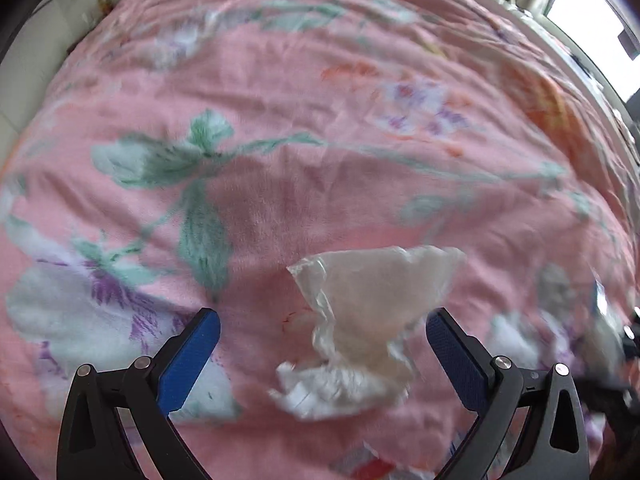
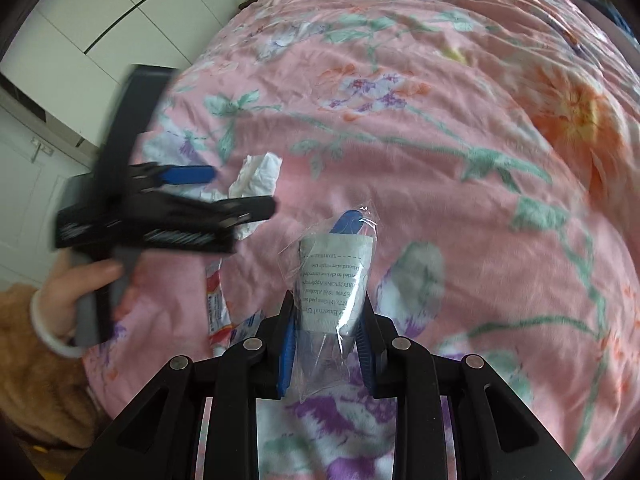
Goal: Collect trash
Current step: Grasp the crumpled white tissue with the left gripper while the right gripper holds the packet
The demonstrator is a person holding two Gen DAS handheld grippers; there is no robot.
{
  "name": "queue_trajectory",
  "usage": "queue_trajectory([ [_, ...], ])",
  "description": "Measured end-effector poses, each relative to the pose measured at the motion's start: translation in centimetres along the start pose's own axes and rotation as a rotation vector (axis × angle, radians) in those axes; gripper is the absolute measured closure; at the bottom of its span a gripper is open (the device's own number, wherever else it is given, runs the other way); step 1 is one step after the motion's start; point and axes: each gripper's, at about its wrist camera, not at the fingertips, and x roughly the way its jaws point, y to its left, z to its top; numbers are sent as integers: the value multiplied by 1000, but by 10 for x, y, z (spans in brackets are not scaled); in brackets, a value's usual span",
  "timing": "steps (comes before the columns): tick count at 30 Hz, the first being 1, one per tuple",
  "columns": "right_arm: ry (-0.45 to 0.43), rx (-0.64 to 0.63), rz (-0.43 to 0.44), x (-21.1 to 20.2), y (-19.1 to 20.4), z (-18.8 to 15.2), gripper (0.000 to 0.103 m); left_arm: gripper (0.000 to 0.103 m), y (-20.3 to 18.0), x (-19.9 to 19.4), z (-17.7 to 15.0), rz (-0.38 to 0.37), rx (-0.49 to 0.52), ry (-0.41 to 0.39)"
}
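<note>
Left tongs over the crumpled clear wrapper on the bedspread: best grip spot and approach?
Probably the bunched waist of the crumpled clear wrapper, where it narrows between its flared upper part and the white crumpled end. Come straight down from above: it lies flat on the soft pink bedspread, already between the open left tongs. The narrow, gathered middle fits the jaws; the thin flared edge would likely slip.

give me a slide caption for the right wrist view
Right gripper clamps a clear printed wrapper above the pink floral blanket.
</note>
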Motion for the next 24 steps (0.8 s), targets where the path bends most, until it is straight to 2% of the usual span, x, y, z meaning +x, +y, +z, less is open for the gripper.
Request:
queue_trajectory([
  [2, 1, 8, 10, 6, 6, -2, 77, 3, -3, 0, -3, -17, 16, -32],
  [3, -1, 15, 19, 4, 4, -4, 77, 18, -5, -2, -5, -27, 28, -43],
  [4, -2, 19, 23, 7, 6, -4, 77, 42, -7, -4, -7, -32, 37, -51],
  [5, -2, 24, 29, 6, 6, -4, 77, 54, -9, -6, -9, -49, 39, -53],
  [6, -3, 25, 32, 6, 6, -3, 77, 80, -8, -8, -10, -93, 28, -43],
  [7, -6, 27, 39, 6, 7, -2, 77, 92, -7, -9, -12, -122, 16, -32],
  [9, -12, 28, 57, 3, 9, -3, 77, 92, -2, -8, -14, -153, -13, -15],
  [13, -31, 7, 76, -7, 23, -1, 77, 93, 10, -31, -28, -251, -64, -64],
  [15, -41, -7, 99, -11, 34, 0, 77, 93, 17, -55, -40, -255, -59, -108],
  [19, -45, -61, 120, -13, 62, 3, 77, 93, 43, -99, -64, -279, -122, -186],
  [21, -46, -104, 139, -14, 84, 6, 77, 93, 65, -129, -84, -268, -164, -245],
  [23, -40, -150, 173, -13, 110, 7, 77, 93, 81, -153, -103, -208, -188, -296],
  [24, -34, -184, 198, -11, 128, 7, 77, 93, 97, -169, -123, -173, -216, -320],
])
